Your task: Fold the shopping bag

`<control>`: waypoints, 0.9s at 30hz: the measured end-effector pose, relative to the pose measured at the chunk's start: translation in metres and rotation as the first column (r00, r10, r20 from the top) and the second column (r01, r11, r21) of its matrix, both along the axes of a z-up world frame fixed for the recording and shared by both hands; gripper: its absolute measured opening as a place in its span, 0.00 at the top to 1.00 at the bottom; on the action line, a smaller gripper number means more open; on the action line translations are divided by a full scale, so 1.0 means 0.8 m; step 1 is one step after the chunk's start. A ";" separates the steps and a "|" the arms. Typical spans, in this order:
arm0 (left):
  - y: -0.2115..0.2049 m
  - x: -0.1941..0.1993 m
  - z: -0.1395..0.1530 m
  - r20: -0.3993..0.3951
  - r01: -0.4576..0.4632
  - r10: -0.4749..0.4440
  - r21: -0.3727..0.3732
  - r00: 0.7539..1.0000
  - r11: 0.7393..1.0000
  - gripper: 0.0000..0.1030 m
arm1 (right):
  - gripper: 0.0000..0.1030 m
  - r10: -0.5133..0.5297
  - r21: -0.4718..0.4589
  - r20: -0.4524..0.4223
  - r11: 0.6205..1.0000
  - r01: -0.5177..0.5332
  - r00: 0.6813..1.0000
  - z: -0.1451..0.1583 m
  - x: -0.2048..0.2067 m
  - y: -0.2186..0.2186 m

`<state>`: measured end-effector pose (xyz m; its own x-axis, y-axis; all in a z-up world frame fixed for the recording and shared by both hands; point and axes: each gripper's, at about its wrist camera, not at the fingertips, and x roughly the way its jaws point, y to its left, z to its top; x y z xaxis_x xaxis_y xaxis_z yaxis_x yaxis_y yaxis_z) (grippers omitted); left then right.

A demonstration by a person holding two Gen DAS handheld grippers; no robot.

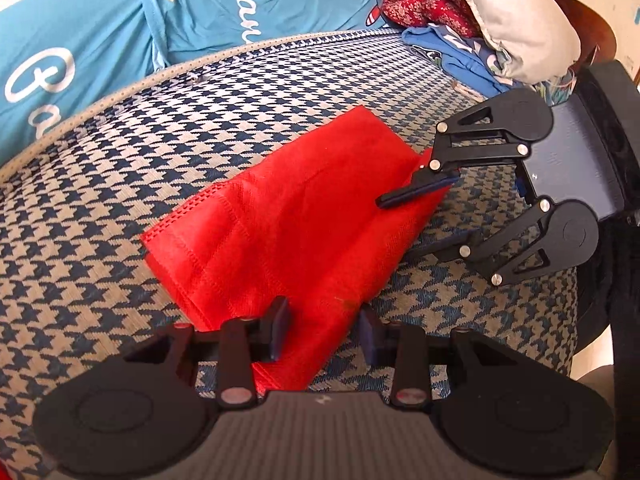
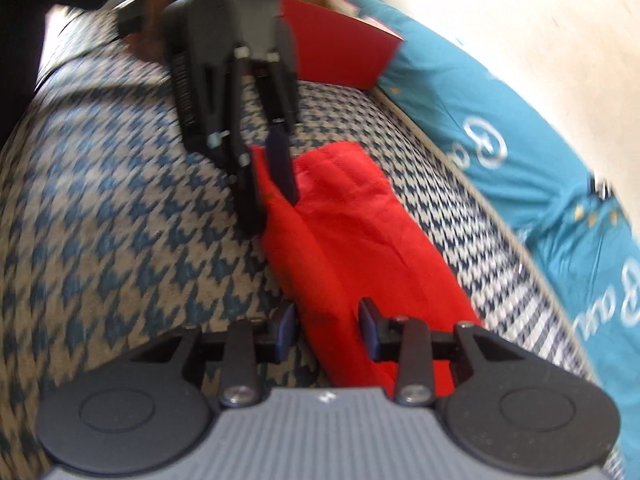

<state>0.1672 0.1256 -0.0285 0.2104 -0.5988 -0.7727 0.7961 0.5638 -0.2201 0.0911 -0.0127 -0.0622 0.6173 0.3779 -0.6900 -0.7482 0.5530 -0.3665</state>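
Down at the near edge of the left wrist view, the left gripper (image 1: 323,330) is open, with its 2 fingers wide apart. One end of the red bag (image 1: 288,224) lies between them. I cannot tell if the fingers touch it. The bag is folded into a long, flat strip. It lies on a cushion (image 1: 100,208) with a blue and cream check pattern.

Farther along the strip, the right gripper (image 1: 404,226) comes in from the right side. It is open too. Its upper finger sits over the far part of the bag, and its lower finger is off the bag, over the cushion.

Past the cushion's edge there is a blue cloth (image 1: 80,40) with white letters. To the right of it lie a red flowered cloth (image 1: 424,0), a white pillow (image 1: 516,20) and some blue clothes (image 1: 460,60).

Close up in the right wrist view, the right gripper (image 2: 328,330) is open over the near end of the bag (image 2: 344,248). The left gripper (image 2: 270,196) is at the far end, and it looks blurry. Behind it stands a red box (image 2: 340,52), next to the blue cloth (image 2: 520,140).
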 end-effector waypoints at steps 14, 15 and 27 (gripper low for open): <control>-0.002 0.008 -0.001 -0.050 -0.114 0.113 -0.018 0.992 0.993 0.62 | 0.74 -0.178 0.198 -0.308 0.949 0.246 0.934 0.020 0.050 -0.029; -0.002 0.009 -0.002 -0.058 -0.131 0.129 -0.020 0.990 0.991 0.62 | 0.74 -0.184 0.202 -0.319 0.945 0.257 0.930 0.020 0.053 -0.030; 0.006 0.024 -0.010 -0.168 -0.278 0.265 -0.059 0.950 0.959 0.62 | 0.74 -0.236 0.229 -0.413 0.908 0.350 0.880 0.021 0.073 -0.042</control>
<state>0.1863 0.1303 -0.0365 0.2539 -0.5979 -0.7603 0.5672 0.7288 -0.3837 0.1493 -0.0462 -0.0457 0.4545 0.4367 -0.7764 -0.5821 0.8053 0.1123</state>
